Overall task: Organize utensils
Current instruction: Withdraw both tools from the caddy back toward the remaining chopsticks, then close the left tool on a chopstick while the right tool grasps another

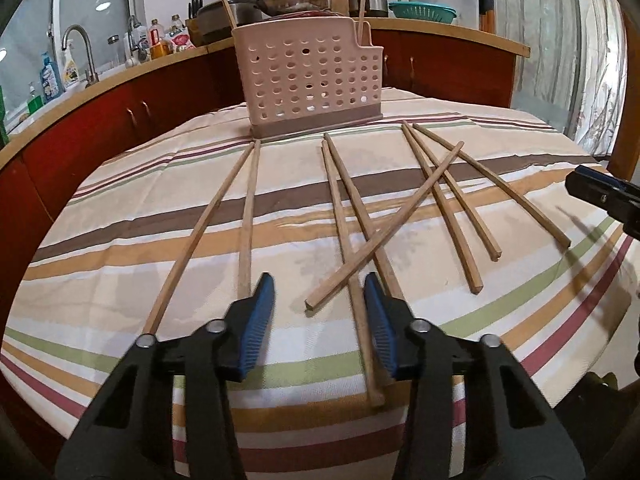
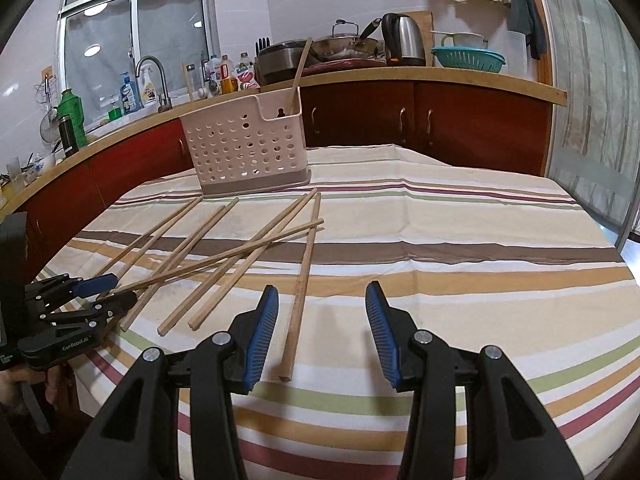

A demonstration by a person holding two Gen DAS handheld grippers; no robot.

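L tongs [image 1: 319, 292]: blue ribbed pads spread wide, nothing between them, low over the striped cloth-covered counter [image 1: 520, 312]. Near ends of two wooden chopsticks run under/between the pads, no grip.

R tongs [image 2: 322, 304]: also wide apart, empty, above the cloth. One lone wooden chopstick [image 2: 301, 288] lies just beside the L pad, its near end by the pad's base, not touching as far as visible.

Loose wooden chopsticks [image 1: 400, 216] lie scattered on the counter w/ far tips pointing toward the holder: a pair at L [image 1: 224, 224], a pair in the middle, three at R, plus one crossed diagonally over the middle and R ones.

Pink perforated plastic utensil holder w/ brown base [image 1: 306, 80] stands upright at the far edge of the counter. Two chopsticks already stand in it: one leaning out at the L end [image 1: 224, 0], one in the small R compartment [image 1: 362, 8].

Writing: R view shows the L tool body [image 2: 76, 316] w/ white lettering approx "GenRobot.AI". Bottle labels by the sink too small to read.
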